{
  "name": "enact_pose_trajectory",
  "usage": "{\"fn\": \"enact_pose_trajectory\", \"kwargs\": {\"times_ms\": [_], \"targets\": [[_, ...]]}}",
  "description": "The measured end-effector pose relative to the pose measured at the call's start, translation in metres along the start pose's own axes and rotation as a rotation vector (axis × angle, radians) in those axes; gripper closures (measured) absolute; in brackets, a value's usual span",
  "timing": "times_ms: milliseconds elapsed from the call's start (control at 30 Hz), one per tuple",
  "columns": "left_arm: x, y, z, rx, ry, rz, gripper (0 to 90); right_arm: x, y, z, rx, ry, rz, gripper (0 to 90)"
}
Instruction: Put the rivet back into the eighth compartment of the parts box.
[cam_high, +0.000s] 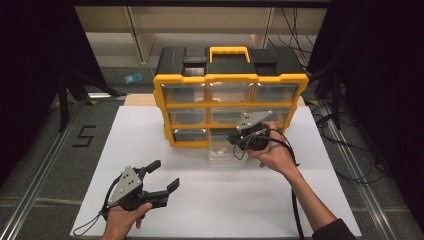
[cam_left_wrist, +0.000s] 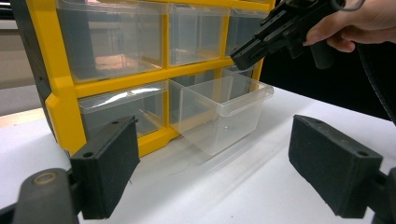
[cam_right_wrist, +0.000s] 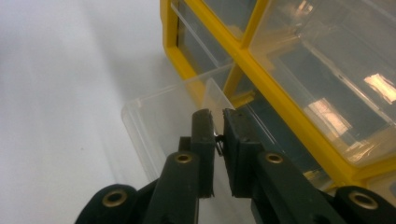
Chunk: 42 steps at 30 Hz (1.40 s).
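Upper centre of the high view: yellow-framed organizer (cam_high: 230, 107) with black top and yellow handle, standing at the far edge of the white surface (cam_high: 215, 200). Nine clear drawers in three rows; nothing visible inside any of them. Bottom middle clear drawer (cam_high: 222, 150) pulled well out toward the near side, front resting low over the surface, empty as far as can be told.

Right of centre: right tool (cam_high: 245, 140) over the open drawer, jaws nearly together, a thin gap left between the pads. In the right gripper view, tips (cam_right_wrist: 217, 126) just at the drawer's clear wall (cam_right_wrist: 215, 93); whether that wall is pinched cannot be told.

Lower left: left tool (cam_high: 162, 177) held low over bare surface, jaws spread wide, nothing between them. In the left gripper view, pads (cam_left_wrist: 107, 163) framing the pulled-out drawer (cam_left_wrist: 219, 112), well apart from it.

Wide bare stretch of white across the near half, between both hands. Right edge of the surface close beside the right forearm (cam_high: 310, 195); cable (cam_high: 295, 210) trailing down along it.
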<state>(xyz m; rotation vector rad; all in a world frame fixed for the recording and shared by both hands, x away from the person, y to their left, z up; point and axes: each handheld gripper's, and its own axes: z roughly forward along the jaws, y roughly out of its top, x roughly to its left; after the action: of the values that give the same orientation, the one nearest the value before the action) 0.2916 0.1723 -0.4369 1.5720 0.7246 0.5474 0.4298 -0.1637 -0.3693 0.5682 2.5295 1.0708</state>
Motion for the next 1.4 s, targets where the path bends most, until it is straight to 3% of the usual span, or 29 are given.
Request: {"fn": "enact_pose_trajectory", "kwargs": {"times_ms": [333, 467, 500, 600, 767, 1167, 1400], "targets": [[0.0, -0.001, 0.001, -0.001, -0.004, -0.005, 16.3, -0.002, -0.002, 0.014, 0.034, -0.001, 0.0, 81.6], [0.0, 0.0, 0.0, -0.004, -0.006, -0.004, 16.3, -0.001, -0.002, 0.015, 0.049, -0.006, 0.021, 67.9], [0.0, 0.0, 0.0, -0.005, -0.005, -0.007, 16.3, -0.001, -0.001, 0.014, 0.036, -0.027, 0.015, 63.6], [0.001, 0.0, 0.0, -0.005, -0.005, -0.001, 16.3, -0.001, 0.0, 0.007, 0.018, -0.029, 0.034, 54.4], [0.0, 0.0, 0.0, -0.001, -0.004, -0.003, 16.3, 0.002, 0.0, -0.003, -0.013, -0.042, 0.03, 46.2], [0.0, 0.0, 0.0, -0.009, -0.005, -0.003, 16.3, 0.018, -0.004, -0.023, -0.06, -0.003, 0.021, 37.5], [0.0, 0.0, 0.0, -0.004, -0.004, -0.001, 16.3, 0.027, -0.01, -0.03, -0.112, 0.016, 0.047, 36.0]]}}
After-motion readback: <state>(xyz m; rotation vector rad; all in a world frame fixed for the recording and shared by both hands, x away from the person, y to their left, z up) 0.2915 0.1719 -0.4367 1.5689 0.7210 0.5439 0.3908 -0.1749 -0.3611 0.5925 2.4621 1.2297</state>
